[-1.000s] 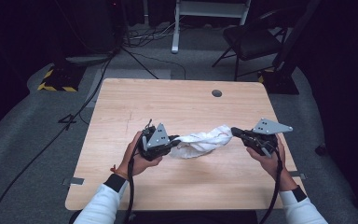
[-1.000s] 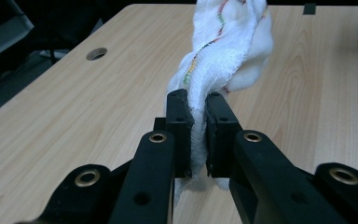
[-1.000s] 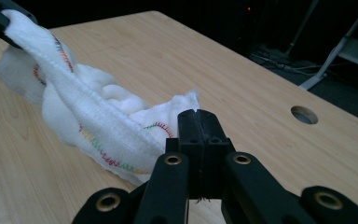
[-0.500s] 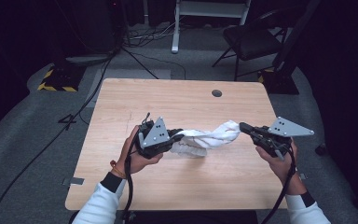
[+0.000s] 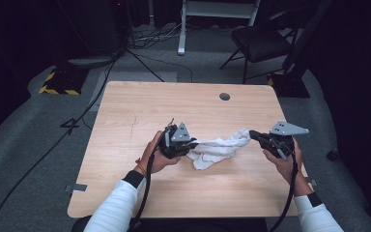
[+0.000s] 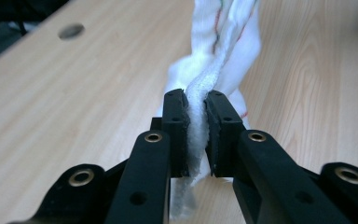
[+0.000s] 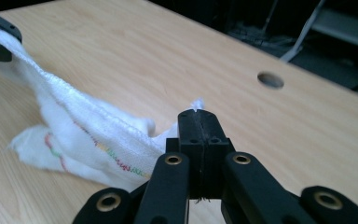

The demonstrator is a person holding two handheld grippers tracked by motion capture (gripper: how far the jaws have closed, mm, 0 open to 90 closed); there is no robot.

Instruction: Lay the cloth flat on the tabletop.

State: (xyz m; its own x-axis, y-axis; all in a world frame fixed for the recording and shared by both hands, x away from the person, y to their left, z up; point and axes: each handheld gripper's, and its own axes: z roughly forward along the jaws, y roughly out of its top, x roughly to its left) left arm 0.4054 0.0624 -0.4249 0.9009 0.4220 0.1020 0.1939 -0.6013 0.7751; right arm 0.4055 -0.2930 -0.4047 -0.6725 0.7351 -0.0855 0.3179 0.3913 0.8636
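Note:
A white towel [image 5: 220, 146] with a coloured stitched stripe hangs stretched between the two grippers above the wooden table [image 5: 125, 116]. My left gripper [image 5: 191, 142] is shut on the towel's left end; in the left gripper view the cloth [image 6: 223, 42] is pinched between the jaws [image 6: 196, 109]. My right gripper [image 5: 252, 134] is shut on the towel's right corner; in the right gripper view a small tip of cloth [image 7: 98, 135] pokes out above the closed jaws [image 7: 199, 116]. The towel's middle sags onto the tabletop.
A round cable hole [image 5: 224, 96] sits near the table's far edge. Beyond the table stand a black chair [image 5: 261, 41], a white frame [image 5: 217, 9] and floor cables [image 5: 101, 82]. A hazard-striped block [image 5: 58, 83] lies on the floor at the left.
The right gripper swung out to the right and then came back a little toward the left one. The towel was pulled longer between the grippers and now sags slightly.

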